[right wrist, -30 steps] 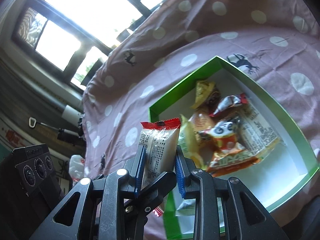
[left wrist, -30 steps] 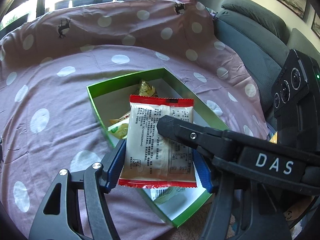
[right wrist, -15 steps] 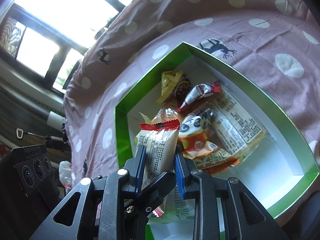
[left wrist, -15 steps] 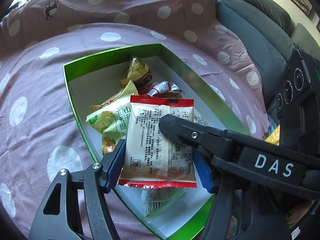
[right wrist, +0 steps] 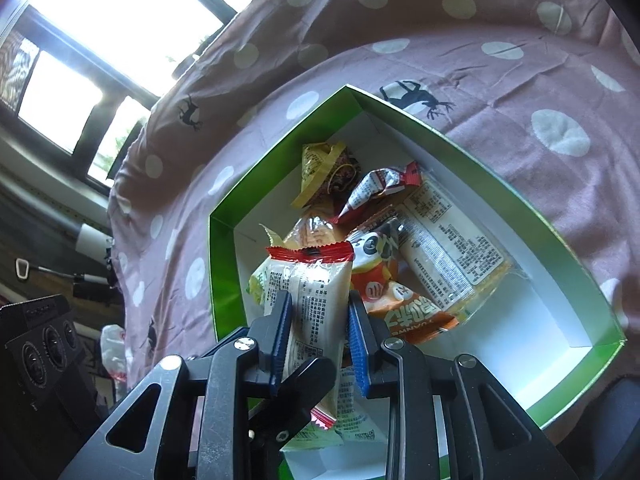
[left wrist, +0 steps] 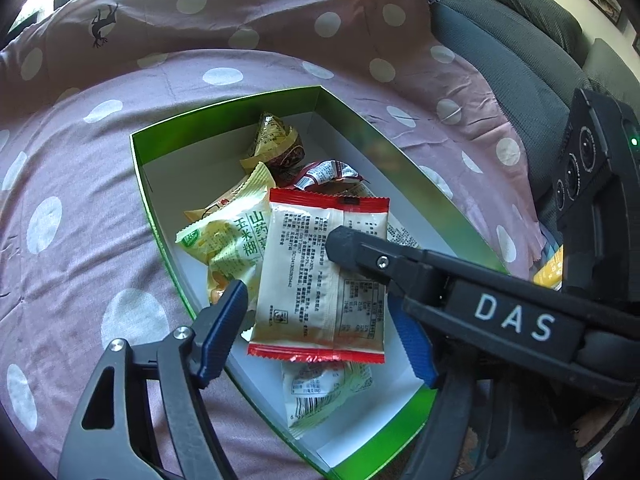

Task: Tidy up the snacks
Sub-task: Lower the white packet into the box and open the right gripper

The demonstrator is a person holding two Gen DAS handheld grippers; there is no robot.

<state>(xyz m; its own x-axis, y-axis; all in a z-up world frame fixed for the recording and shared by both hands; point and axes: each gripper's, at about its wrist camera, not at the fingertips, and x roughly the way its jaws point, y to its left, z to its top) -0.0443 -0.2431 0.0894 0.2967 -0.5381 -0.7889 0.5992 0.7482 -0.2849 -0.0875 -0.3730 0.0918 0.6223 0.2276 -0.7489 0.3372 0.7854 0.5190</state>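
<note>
Red-edged and cream-faced, the snack packet (left wrist: 322, 280) hangs over the green box (left wrist: 138, 168), which sits on the dotted purple cloth (left wrist: 80, 240). Both grippers are on it. The right gripper (right wrist: 318, 334) pinches the packet across its thin faces, jaws closed on it. The left gripper (left wrist: 320, 328) frames the packet's two long edges; its jaws have just been opening, and a gap now shows between the left blue pad and the packet's edge, so this side no longer presses on it.

The step in hand seems to be the drop into the box. Other snacks already lie there: a yellow-green pouch (left wrist: 224, 244) to the left, a small twisted wrapper (left wrist: 276, 144) at the far end, a panda-print bag (right wrist: 380, 276) to the right in the right wrist view. To do it well, the left jaws should clear the packet fully before the right lets go, so that no pad catches a sealed edge. Releasing low over the pile would let the packet land flat and not slide toward the box's near rim. The film probably crumples easily, so a light, clean opening suits it best.
</note>
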